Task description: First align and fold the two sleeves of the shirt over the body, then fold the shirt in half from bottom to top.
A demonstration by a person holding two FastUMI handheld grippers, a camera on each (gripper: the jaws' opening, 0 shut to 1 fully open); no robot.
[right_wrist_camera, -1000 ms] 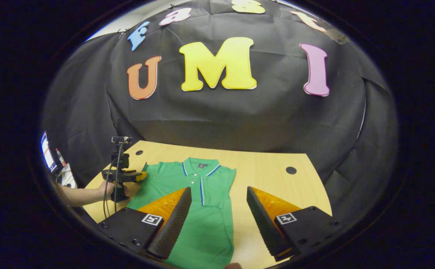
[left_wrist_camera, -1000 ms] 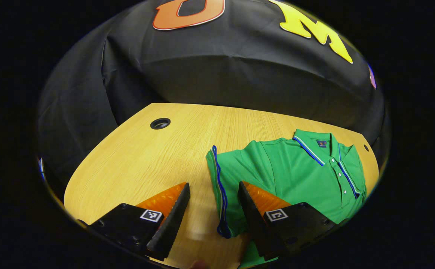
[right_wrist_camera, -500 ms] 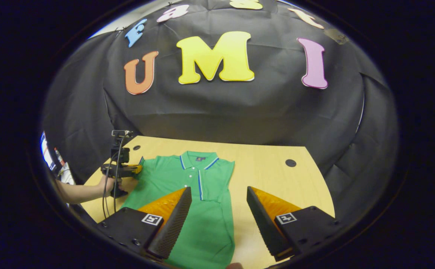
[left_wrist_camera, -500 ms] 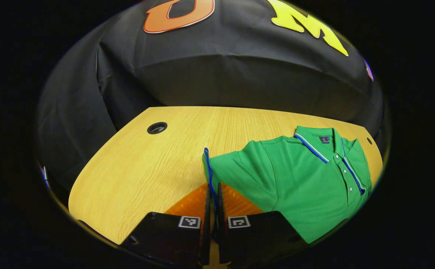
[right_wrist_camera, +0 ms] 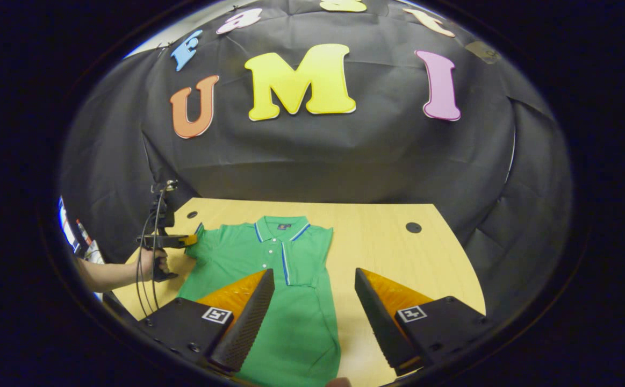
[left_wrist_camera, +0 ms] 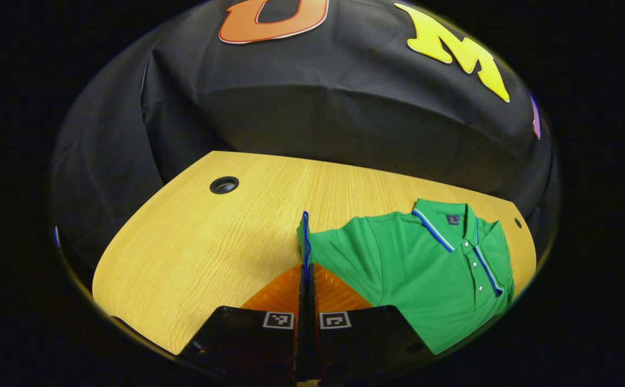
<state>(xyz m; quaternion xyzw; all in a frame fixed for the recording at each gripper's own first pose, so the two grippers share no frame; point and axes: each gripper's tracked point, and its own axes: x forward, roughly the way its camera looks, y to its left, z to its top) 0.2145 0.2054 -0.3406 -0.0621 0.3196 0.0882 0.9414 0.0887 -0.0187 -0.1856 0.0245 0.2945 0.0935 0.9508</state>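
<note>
Pinching sleeve (left_wrist_camera: 306,236), left gripper (left_wrist_camera: 306,279) jaws; right gripper (right_wrist_camera: 313,301) jaws spread; grommet hole (left_wrist_camera: 224,185) nearby.

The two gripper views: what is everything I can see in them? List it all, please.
Shirt: one, green polo, flat on the table; the sleeve on the right gripper's side looks already folded over the body.
Sleeve cuff: one, green with blue trim, lifted at the shirt's edge, pinched in the left gripper.
Table: one, light wood, under everything.
Cable holes: two, dark, round, near the table's far corners.
Left gripper: one, shut on the sleeve cuff; seen from the side at.
Right gripper: one, open, above the shirt's lower half.
Hand: one, holding the left gripper's handle.
</note>
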